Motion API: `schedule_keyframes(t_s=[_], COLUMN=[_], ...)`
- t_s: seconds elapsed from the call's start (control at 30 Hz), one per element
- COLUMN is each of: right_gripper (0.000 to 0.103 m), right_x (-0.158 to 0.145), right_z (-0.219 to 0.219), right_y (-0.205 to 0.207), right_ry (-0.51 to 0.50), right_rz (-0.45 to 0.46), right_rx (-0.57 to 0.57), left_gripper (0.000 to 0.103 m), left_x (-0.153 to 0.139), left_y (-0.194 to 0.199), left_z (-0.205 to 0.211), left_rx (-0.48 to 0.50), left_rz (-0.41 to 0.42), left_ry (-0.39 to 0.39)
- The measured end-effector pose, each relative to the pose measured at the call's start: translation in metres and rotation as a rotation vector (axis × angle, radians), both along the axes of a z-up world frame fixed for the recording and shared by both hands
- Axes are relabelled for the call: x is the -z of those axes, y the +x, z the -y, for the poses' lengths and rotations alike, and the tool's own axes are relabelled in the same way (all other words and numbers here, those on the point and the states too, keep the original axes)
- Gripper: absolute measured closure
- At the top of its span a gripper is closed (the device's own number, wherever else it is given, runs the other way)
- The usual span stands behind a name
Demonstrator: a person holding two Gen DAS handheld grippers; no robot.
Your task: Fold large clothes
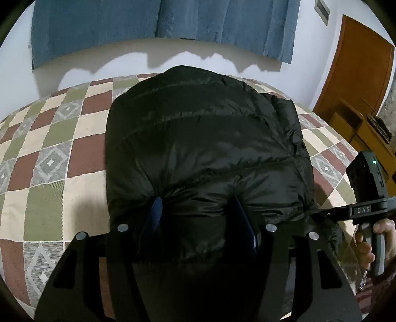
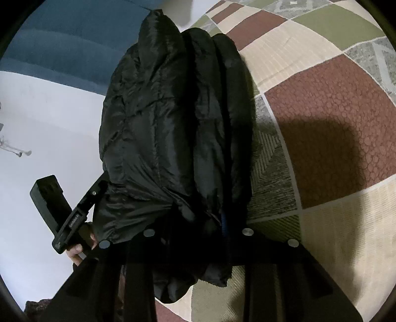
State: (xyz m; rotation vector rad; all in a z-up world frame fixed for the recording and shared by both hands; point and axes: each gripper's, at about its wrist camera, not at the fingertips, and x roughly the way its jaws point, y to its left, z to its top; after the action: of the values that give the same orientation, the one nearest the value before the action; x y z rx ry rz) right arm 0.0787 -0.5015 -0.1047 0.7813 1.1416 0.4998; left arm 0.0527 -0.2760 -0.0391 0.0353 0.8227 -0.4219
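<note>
A black puffer jacket (image 1: 203, 138) lies folded in a thick bundle on the checkered bedspread (image 1: 54, 153). My left gripper (image 1: 198, 205) is shut on the jacket's near edge, its blue-padded fingers (image 1: 154, 210) pressed into the fabric. In the right wrist view the jacket (image 2: 168, 119) shows stacked in several layers, and my right gripper (image 2: 198, 213) is shut on its near right end, with one blue finger pad (image 2: 224, 223) just visible. The right gripper's body shows at the right of the left wrist view (image 1: 363, 188), and the left gripper's body shows at the left of the right wrist view (image 2: 64, 213).
Blue curtains (image 1: 160, 22) hang on the white wall behind the bed. A wooden door (image 1: 354, 69) and a wooden cabinet (image 1: 366, 131) stand at the right. The bedspread (image 2: 321, 123) spreads out to the right of the jacket.
</note>
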Motion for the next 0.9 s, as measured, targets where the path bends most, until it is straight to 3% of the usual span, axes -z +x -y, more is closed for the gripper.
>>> schedule_keyframes(t_s=[0.3,0.4,0.47,0.57,0.67,0.8,0.9], right_gripper=[0.071,0.060,0.040,0.028,0.020,0.020,0.020], right_x=[-0.005,-0.008,-0.014,-0.031,-0.043,-0.042,-0.030], right_z=[0.005,0.012,0.011,0.015,0.023,0.026,0.021], right_y=[-0.004,-0.010,-0.012,-0.016,-0.014,0.008,0.032], right_ry=[0.018,0.015,-0.009,-0.079,-0.066,-0.052,-0.052], right_rz=[0.017,0.030,0.039,0.070,0.106,0.102,0.069], right_rx=[0.012,0.014,0.020,0.053,0.078,0.089,0.073], left_gripper=[0.045,0.040,0.032,0.024,0.013,0.011,0.010], left_x=[-0.003,-0.008,-0.012,-0.023,-0.038,-0.035,-0.020], left_y=[-0.005,-0.008,-0.010,-0.015,-0.016,0.004,0.021], left_z=[0.000,-0.003,-0.006,-0.019,-0.041,-0.068,-0.079], left_rx=[0.007,0.011,0.012,0.004,-0.023,-0.058,-0.058], left_rz=[0.018,0.027,0.025,0.023,0.043,0.013,-0.053], left_ry=[0.006,-0.002,-0.014,-0.063,-0.154,-0.234,-0.306])
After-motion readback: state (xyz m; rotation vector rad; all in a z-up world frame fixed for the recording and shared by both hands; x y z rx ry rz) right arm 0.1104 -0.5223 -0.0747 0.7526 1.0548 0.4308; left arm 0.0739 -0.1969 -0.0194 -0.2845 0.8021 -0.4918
